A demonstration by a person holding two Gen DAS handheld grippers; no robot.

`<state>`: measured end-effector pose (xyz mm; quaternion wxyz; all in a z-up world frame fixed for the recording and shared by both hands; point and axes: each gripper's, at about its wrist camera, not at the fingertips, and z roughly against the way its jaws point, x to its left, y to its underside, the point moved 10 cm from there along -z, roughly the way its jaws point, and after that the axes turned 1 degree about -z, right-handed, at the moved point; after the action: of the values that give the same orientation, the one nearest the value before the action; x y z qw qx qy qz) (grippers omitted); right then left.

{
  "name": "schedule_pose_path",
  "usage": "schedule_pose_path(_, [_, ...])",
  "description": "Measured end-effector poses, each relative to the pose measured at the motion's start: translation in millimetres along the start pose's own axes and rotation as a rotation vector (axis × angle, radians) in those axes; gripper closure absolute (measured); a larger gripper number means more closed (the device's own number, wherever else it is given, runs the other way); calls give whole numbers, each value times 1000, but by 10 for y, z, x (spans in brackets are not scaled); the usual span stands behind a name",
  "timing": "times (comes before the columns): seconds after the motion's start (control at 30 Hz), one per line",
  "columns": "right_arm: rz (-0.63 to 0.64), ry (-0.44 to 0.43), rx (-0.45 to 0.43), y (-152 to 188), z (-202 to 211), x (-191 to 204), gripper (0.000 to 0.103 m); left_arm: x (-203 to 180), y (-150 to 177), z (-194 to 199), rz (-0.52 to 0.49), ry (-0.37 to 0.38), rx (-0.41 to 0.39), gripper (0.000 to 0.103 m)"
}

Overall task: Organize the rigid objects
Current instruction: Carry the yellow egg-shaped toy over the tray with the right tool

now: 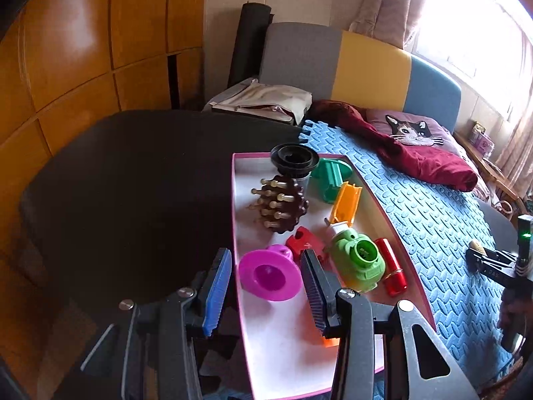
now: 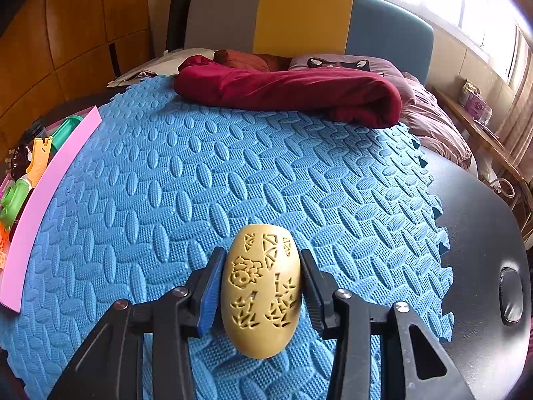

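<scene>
Right tool [image 2: 260, 286] grips a tan egg-shaped piece [image 2: 260, 293] with cut-out patterns, one pad pressed on each flank, low over the blue foam mat [image 2: 233, 166]; whether the egg rests on the mat or is just off it cannot be told. Left tool [image 1: 266, 286] hangs over the near end of the pink-rimmed tray [image 1: 276, 340], its pads parted narrowly with nothing pressed between them. The magenta funnel-shaped piece [image 1: 269, 275] appears between the pads but lies in the tray below, so I read this tool as empty.

Going down in size, the black table [image 1: 116, 183] carries the mat, and the tray sits at the mat's left edge. The mat itself looks bare apart from the egg, with a folded red cloth [image 2: 286, 90] at its far end.

Inside the tray most of the work seems done. At the far end stands a black ringed piece [image 1: 294, 160], with a teal piece [image 1: 329, 176] beside it. Then come a dark brown block studded with pegs [image 1: 283, 205], an orange channel [image 1: 346, 203], a light green round-fronted piece [image 1: 361, 260], the magenta funnel, a red block [image 1: 304, 241] and a red cylinder [image 1: 391, 265] along the right wall. A small orange bit [image 1: 329, 341] shows under the left tool's right finger.

By my judgement the egg is the last loose item. What remains is carrying it across the mat to the tray, where the near end has bare floor for it.
</scene>
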<state>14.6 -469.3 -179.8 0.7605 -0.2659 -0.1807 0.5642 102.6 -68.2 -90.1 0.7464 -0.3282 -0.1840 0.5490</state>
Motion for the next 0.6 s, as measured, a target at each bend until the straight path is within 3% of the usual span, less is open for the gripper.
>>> schedule_pose_path(0.4, [-134, 21, 87, 21, 18, 1, 59, 320, 79, -46, 62, -44, 14, 59])
schedule_pose_path(0.6, [-197, -87, 113, 80, 108, 251, 59, 395, 127, -64, 74, -54, 22, 59])
